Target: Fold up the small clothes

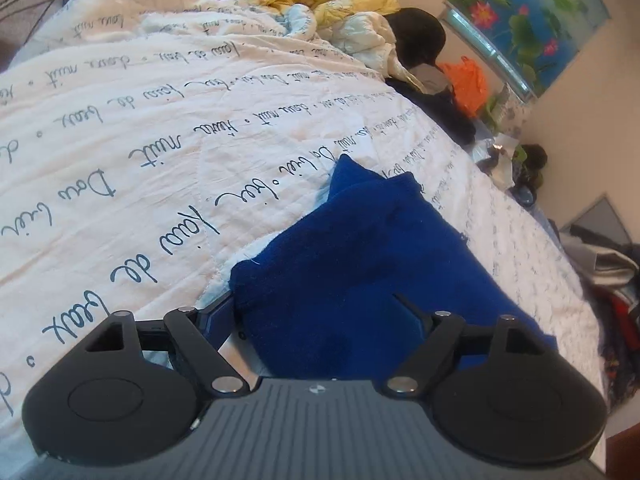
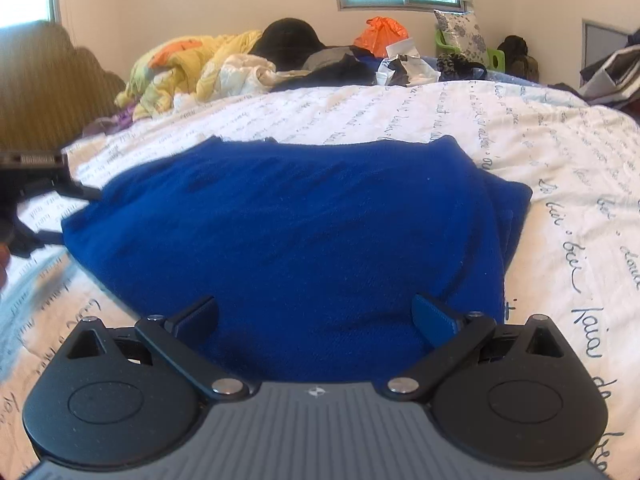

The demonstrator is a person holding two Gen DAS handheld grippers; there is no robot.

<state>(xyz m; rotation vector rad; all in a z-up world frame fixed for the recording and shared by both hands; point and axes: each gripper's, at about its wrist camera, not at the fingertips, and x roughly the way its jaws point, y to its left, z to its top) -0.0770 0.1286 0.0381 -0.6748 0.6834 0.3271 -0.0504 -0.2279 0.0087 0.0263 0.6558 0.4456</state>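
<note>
Blue sweater (image 2: 288, 232) looks partly folded on quilt (image 2: 560, 152); left gripper (image 1: 320, 308) and right gripper (image 2: 316, 316) both spread, straddling its edges.

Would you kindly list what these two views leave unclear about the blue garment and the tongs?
- Left wrist view: the blue garment covers the left tongs, hiding their grip.
- Right wrist view: the garment's near edge lies hidden behind the right tongs, which stand open.
- Garment type: folds hide it.

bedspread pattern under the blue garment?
White bedspread with dark cursive handwriting print; clearest in left wrist view.
</note>
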